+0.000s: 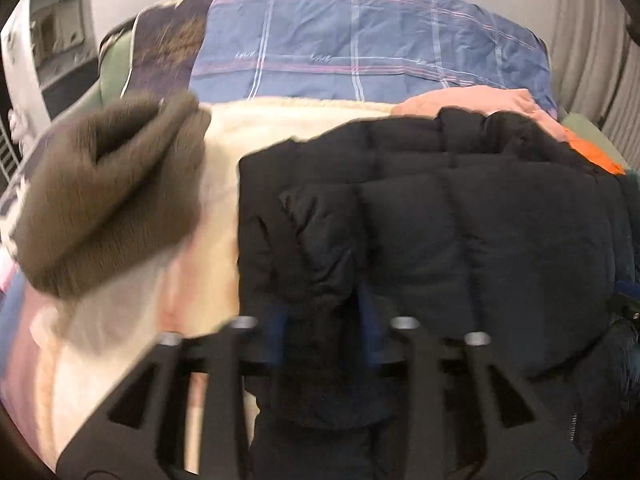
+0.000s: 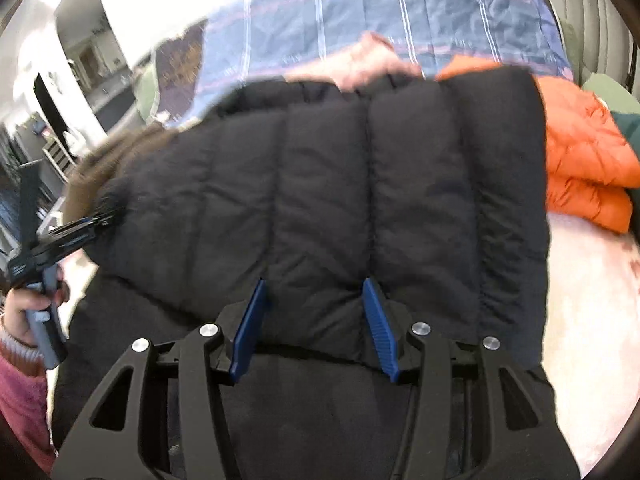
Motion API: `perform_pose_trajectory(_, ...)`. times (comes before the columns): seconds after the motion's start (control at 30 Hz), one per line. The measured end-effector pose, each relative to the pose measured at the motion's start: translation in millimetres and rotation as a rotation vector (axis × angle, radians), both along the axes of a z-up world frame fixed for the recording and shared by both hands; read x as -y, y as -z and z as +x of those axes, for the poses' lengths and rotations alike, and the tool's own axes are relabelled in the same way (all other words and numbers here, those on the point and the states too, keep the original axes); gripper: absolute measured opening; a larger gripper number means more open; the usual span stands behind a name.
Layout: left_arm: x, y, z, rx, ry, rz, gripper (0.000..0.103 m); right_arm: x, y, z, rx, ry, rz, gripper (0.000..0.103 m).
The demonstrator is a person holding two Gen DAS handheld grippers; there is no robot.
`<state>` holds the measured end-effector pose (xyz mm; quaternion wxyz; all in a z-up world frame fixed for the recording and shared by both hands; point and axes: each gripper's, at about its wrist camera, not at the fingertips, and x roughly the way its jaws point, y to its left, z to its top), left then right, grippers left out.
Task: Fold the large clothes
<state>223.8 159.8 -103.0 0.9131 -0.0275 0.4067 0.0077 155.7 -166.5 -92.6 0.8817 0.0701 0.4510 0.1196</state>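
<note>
Black puffer jacket (image 2: 360, 200) lies on the bed, over a cream fleece blanket (image 1: 224, 184), filling the middle and right of both wrist views.

Right tool (image 2: 314, 328): jaws partly open. A quilted fold of the jacket bulges between the blue pads (image 2: 378, 332), which press into the fabric on both sides, so it has a grip on the near edge.

Left tool (image 1: 324, 336): frame is motion-blurred. Jaws partly open with a bunched jacket fold sitting between the blue pads (image 1: 278, 336). Whether the pads actually squeeze it: can't tell. In the right wrist view the same tool (image 2: 100, 222) shows at far left, held in a hand (image 2: 30, 308) with a pink sleeve (image 2: 20, 396), its tip at the jacket's left edge.

Around it:
- Brown knit garment (image 1: 108, 196), bunched, left of the jacket on the blanket, apart from it.
- Orange puffer jacket (image 2: 588, 160), folded, touching the black jacket's right edge.
- Pink garment (image 1: 472, 100) just beyond the jacket's far edge.
- Blue plaid duvet (image 1: 360, 36) across the far side of the bed.
- Curtain (image 1: 592, 40) at far right.
</note>
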Motion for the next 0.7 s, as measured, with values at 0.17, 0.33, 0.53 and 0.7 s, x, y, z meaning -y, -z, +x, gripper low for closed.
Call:
perform_pose_trajectory(0.17, -7.0, -28.2, -18.1, 0.116, -0.035, -0.008, 0.077, 4.0, 5.7, 4.0, -0.032, 0.036, -0.023, 0.051)
perform_pose_trajectory(0.33, 13.5, -66.4, -44.8, 0.234, 0.047, -0.122, 0.087, 5.9, -11.1, -4.0, 0.056, 0.039, -0.027, 0.051)
perform_pose_trajectory(0.53, 67.8, -56.0, -53.8, 0.23, 0.158, -0.11, 0.088, 0.9, 6.6, -8.9, 0.005, 0.026, -0.02, 0.051)
perform_pose_trajectory(0.7, 83.3, -53.0, -52.1, 0.247, 0.112, -0.085, 0.08, 5.6, 5.6, -14.7, 0.006, 0.028, 0.004, 0.051)
